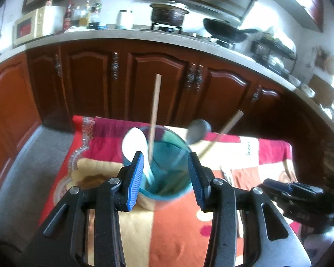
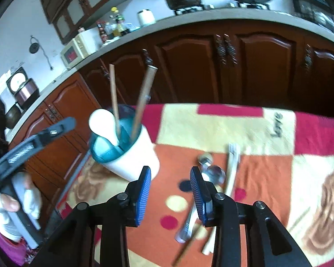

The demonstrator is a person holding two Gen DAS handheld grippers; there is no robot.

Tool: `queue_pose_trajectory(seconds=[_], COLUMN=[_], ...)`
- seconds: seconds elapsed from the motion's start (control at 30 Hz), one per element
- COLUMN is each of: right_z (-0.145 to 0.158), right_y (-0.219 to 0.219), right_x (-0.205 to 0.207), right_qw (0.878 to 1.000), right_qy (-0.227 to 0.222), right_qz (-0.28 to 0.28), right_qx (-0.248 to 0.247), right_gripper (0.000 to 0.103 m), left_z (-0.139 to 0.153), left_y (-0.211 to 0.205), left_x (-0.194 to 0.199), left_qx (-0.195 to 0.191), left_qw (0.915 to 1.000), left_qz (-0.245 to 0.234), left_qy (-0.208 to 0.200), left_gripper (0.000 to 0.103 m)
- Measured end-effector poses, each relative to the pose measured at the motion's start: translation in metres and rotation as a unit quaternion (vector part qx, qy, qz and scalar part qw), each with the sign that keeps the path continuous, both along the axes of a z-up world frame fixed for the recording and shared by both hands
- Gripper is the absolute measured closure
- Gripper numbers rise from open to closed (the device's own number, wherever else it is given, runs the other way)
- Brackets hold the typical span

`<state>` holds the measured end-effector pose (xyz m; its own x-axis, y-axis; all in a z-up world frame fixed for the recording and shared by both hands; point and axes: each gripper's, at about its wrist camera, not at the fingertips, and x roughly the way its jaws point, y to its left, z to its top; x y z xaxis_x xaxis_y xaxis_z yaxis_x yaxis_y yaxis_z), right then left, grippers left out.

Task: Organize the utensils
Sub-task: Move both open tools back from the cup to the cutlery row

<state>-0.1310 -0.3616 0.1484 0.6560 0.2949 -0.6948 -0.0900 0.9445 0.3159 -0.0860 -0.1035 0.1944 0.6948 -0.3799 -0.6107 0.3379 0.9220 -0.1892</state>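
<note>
A white cup with a teal inside (image 1: 167,189) (image 2: 127,153) stands on the patterned cloth. It holds a white spoon (image 1: 133,146) (image 2: 104,124), wooden chopsticks (image 1: 154,113) (image 2: 142,102) and a grey metal spoon (image 1: 198,133). My left gripper (image 1: 165,178) is open, its blue pads on either side of the cup; contact is unclear. My right gripper (image 2: 170,191) is open and empty above the cloth. Just beyond it lie metal spoons (image 2: 213,173), a pale utensil (image 2: 230,171) and a chopstick (image 2: 189,244).
The table cloth (image 2: 267,133) ends at a far edge, with dark wooden cabinets (image 1: 158,82) and a countertop behind. The right gripper body (image 1: 300,198) shows at the right of the left wrist view; the left hand and gripper (image 2: 22,151) show left of the cup.
</note>
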Motion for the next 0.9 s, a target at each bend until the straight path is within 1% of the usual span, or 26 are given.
queue_pose_trajectory(seconds=[0.2,0.3,0.37,0.47,0.5,0.67,0.77,0.9], right_z=[-0.036,-0.056,-0.067,-0.079,-0.080,-0.086,-0.091,-0.096], right_y=[-0.036,-0.049,-0.057,-0.063,-0.062,-0.055,-0.062,-0.076], right_x=[-0.021,-0.021,-0.019,-0.011,-0.008,-0.004,0.004,0.024], right_qw=[0.999,0.998,0.997,0.995,0.995,0.996,0.996,0.994], right_qy=[0.032,0.047,0.053,0.064,0.067,0.067,0.062,0.065], right_qz=[-0.037,-0.048,-0.055,-0.060,-0.058,-0.042,-0.059,-0.073], right_qx=[0.001,0.014,0.031,0.043,0.044,0.036,0.029,0.052], right_gripper=[0.068,0.068,0.069,0.075,0.078,0.078,0.078,0.078], left_z=[-0.011,-0.022,-0.032,-0.047,-0.052,-0.075,-0.086,-0.097], left_y=[-0.030,-0.047,-0.058,-0.069,-0.073,-0.090,-0.099,-0.108], left_x=[-0.028,-0.037,-0.042,-0.046,-0.047,-0.044,-0.040,-0.037], left_qx=[0.007,0.022,0.031,0.043,0.045,0.054,0.047,0.048], left_qw=[0.9989,0.9974,0.9960,0.9939,0.9931,0.9893,0.9874,0.9856], left_qz=[-0.045,-0.064,-0.077,-0.090,-0.094,-0.109,-0.114,-0.116], left_qy=[0.015,0.023,0.035,0.048,0.054,0.080,0.100,0.113], left_gripper=[0.063,0.063,0.063,0.063,0.063,0.063,0.063,0.063])
